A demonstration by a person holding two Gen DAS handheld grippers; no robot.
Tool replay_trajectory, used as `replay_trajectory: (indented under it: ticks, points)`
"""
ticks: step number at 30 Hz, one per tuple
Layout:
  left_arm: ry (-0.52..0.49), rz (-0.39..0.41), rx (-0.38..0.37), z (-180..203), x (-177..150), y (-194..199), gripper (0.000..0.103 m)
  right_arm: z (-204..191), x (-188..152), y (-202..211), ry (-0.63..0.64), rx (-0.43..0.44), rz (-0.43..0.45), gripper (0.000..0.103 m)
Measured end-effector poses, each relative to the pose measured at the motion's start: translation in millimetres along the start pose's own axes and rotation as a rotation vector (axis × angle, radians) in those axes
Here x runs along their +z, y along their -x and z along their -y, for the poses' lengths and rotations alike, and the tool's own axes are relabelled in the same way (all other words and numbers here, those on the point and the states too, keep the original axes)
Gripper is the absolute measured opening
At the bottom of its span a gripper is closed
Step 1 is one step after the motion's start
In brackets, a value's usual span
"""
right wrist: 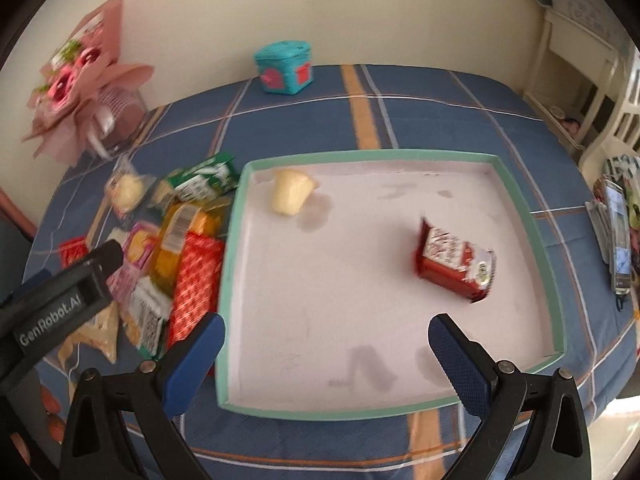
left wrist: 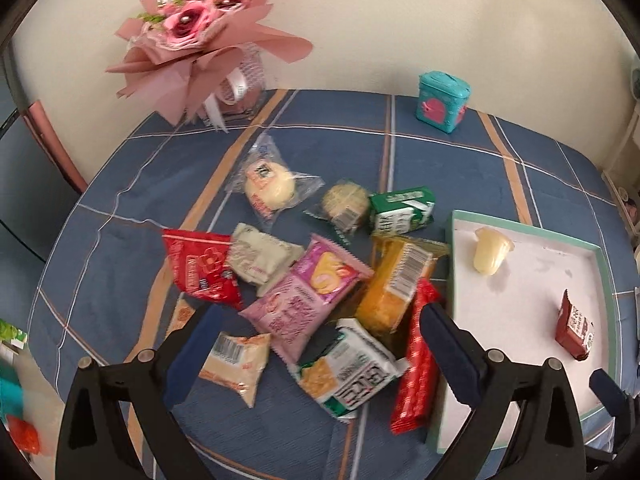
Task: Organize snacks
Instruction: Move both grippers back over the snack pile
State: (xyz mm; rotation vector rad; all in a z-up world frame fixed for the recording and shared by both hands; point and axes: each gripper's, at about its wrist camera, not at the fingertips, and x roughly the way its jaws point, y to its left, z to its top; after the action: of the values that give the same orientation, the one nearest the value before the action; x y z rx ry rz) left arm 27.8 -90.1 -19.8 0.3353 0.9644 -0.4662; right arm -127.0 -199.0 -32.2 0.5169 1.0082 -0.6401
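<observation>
With both tools released, the left tool (left wrist: 308,344) over the snack pile (left wrist: 304,276) and the right tool (right wrist: 326,344) over the tray (right wrist: 516,184), we judge we must next grasp a packet for the tray

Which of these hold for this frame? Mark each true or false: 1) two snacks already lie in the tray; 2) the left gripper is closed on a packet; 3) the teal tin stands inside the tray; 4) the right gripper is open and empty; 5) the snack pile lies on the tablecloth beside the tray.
1) True: a pale jelly cup and a dark red packet lie in the tray.
2) False: the left gripper is open, holding nothing.
3) False: the teal tin stands on the tablecloth near the wall.
4) True: the right gripper holds nothing.
5) True: the snack pile lies outside the tray.
</observation>
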Motion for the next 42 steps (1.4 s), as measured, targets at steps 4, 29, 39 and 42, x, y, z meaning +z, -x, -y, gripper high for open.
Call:
replay_trajectory:
  ticks: [4, 29, 39, 42]
  points:
    - [0.018, -0.016, 0.059, -19.9, -7.0, -5.9, 0.099, -22.0, -6.2, -5.3, 0.049, 0.039, -0.025, 0.103]
    - [0.281, -0.097, -0.003, -126.4, -15.2, -31.3, 0.102, -106.3, -8.6, -32.0, 0.077, 0.327, -0.097, 0.103]
    - [0.244, -0.227, -0.038, -114.3, -16.0, -68.2, 0.102, -126.1, -13.7, -47.4, 0.114, 0.245, -0.102, 0.089]
    - [0.258, -0.253, -0.044, -114.3, -17.5, -75.8, 0.102, -129.8, -12.1, -45.8, 0.118, 0.234, -0.086, 0.087]
